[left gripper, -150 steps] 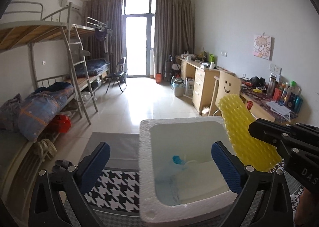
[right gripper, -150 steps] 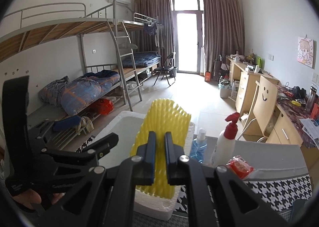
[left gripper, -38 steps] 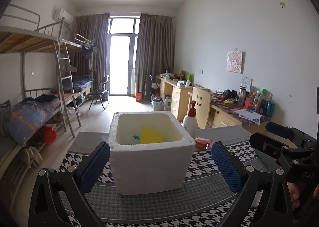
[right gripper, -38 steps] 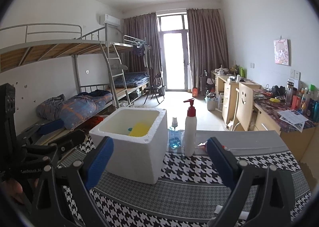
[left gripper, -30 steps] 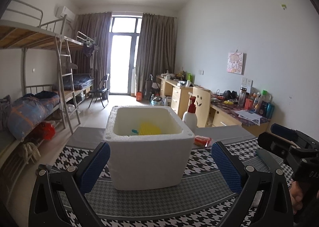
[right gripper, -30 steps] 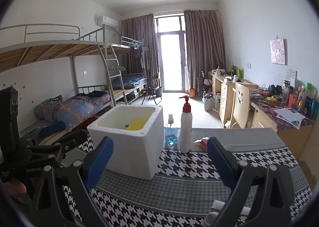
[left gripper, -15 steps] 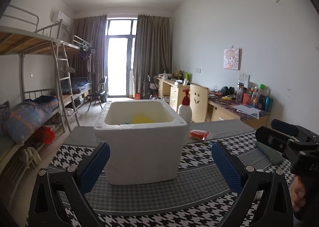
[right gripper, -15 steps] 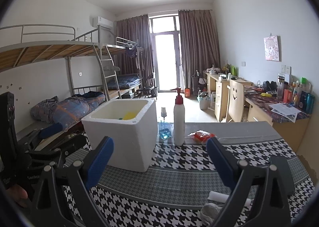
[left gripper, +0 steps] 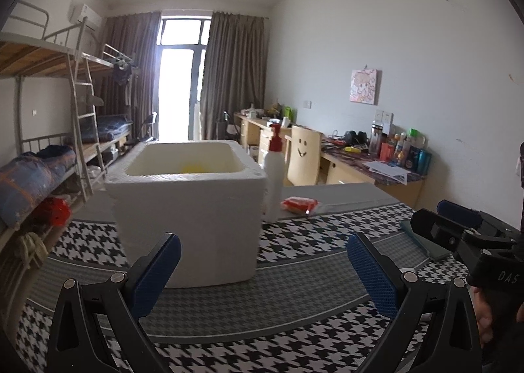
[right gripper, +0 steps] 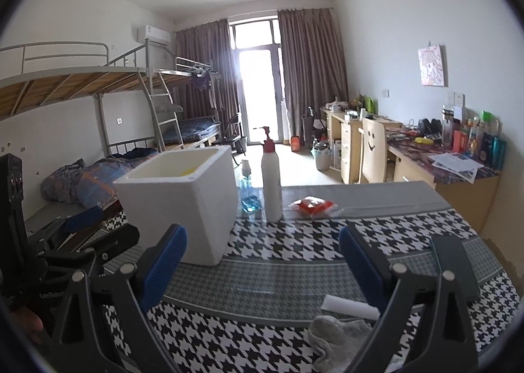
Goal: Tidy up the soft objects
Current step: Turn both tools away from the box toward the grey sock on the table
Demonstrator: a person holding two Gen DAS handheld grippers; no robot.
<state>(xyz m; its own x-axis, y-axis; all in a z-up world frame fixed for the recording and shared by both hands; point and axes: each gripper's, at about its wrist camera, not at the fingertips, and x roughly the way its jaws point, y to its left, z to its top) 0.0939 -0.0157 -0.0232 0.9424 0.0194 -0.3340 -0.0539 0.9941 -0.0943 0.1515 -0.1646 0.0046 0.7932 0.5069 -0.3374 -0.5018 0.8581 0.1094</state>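
A white foam box (left gripper: 186,209) stands on the houndstooth table (left gripper: 294,301); it also shows in the right wrist view (right gripper: 183,199). A sliver of yellow foam netting (left gripper: 193,170) shows inside it. My left gripper (left gripper: 262,271) is open and empty, in front of the box. My right gripper (right gripper: 262,265) is open and empty, to the right of the box. A grey cloth (right gripper: 337,337) and a white foam roll (right gripper: 350,306) lie on the table below the right gripper's right finger.
A white pump bottle (right gripper: 271,183), a small blue-liquid bottle (right gripper: 249,193) and a red packet (right gripper: 312,204) stand behind the box. A dark flat object (right gripper: 455,268) lies at the table's right. Bunk beds are left, desks right.
Both grippers have drawn back and lowered from the box, so less of its inside shows. The right gripper let go of the yellow netting, which now lies in the box.
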